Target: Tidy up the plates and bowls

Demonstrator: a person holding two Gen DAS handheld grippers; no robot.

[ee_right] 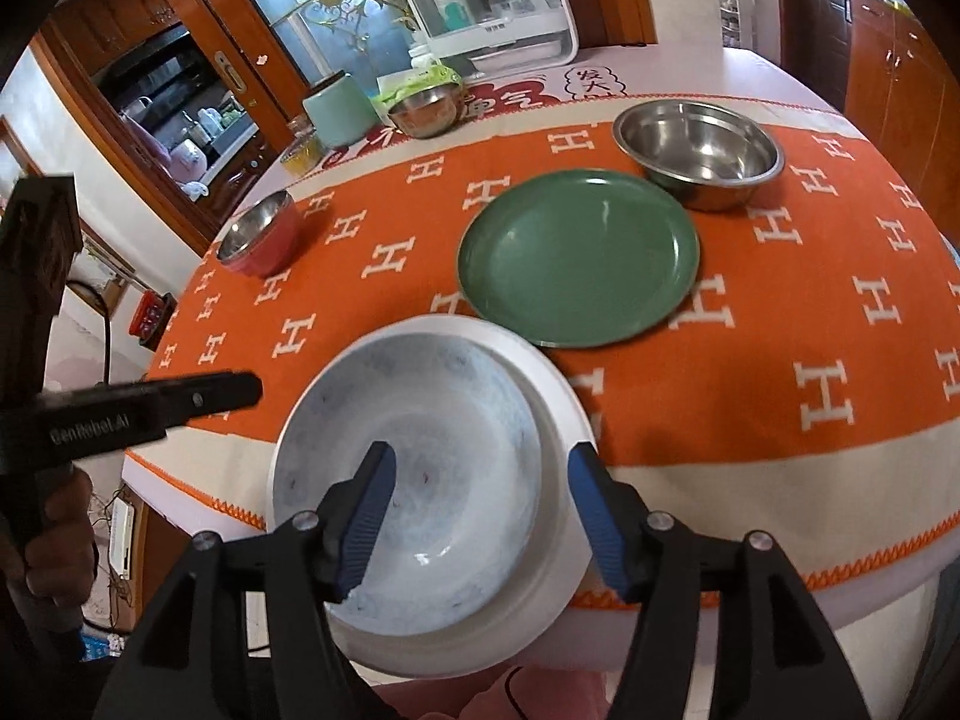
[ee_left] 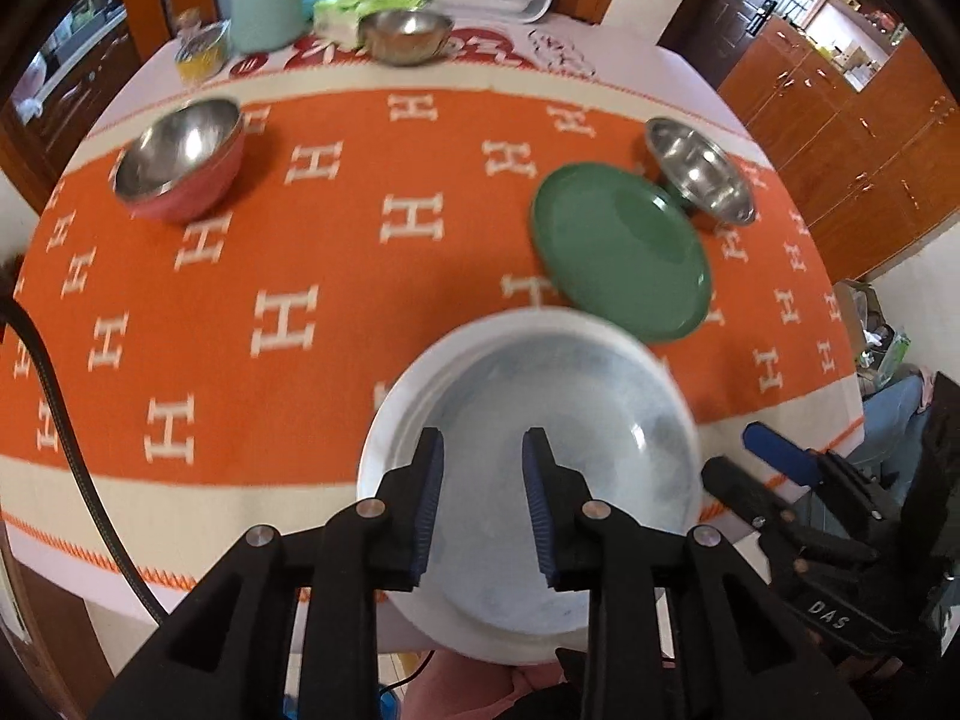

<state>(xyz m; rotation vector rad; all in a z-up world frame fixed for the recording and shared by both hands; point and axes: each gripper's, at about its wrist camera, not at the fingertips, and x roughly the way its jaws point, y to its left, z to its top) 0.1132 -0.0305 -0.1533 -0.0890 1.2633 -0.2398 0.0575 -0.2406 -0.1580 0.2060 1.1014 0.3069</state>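
Right wrist view, blue bowl point(ee_right: 420, 480) under parted jaws, untouched

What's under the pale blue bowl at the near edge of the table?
The pale blue bowl sits inside a white dish, whose rim shows around it. The dish's inside bottom is covered by the bowl.

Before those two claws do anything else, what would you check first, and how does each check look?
1. White bowl seated in white plate: ok.
2. Left gripper free of the bowl: ok, open.
3. Right gripper free of the bowl: ok, open, straddling its rim.
4. Plate fully on the table: not ok, it overhangs the table edge.
5. Green plate unobstructed: ok.
6. Steel bowl empty: ok.
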